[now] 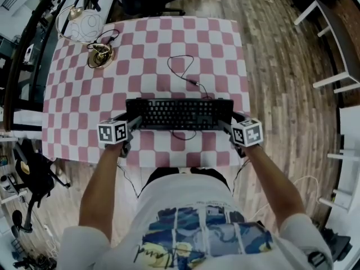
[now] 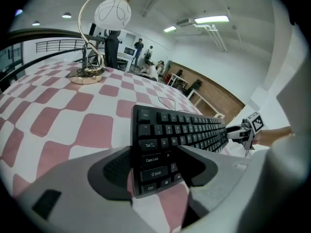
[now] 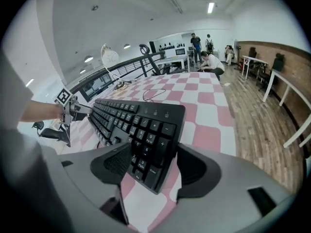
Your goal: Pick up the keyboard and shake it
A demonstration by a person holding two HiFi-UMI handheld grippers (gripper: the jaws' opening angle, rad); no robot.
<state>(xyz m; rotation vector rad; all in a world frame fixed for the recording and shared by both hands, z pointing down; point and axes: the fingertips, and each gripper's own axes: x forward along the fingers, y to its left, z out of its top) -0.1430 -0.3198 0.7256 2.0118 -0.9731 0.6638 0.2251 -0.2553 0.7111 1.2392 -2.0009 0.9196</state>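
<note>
Plain black keyboard (image 1: 179, 114), cable (image 1: 191, 81) looping behind; the left hand-held gripper (image 1: 134, 124) and right hand-held gripper (image 1: 226, 126) each straddle an end, jaws wide apart. The counter (image 1: 84, 94) is pink-checked, the floor (image 1: 281, 66) wood.

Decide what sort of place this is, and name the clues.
Probably an open-plan office or lab: a black keyboard on a checked-cloth table, other people further back, strip ceiling lights.
</note>
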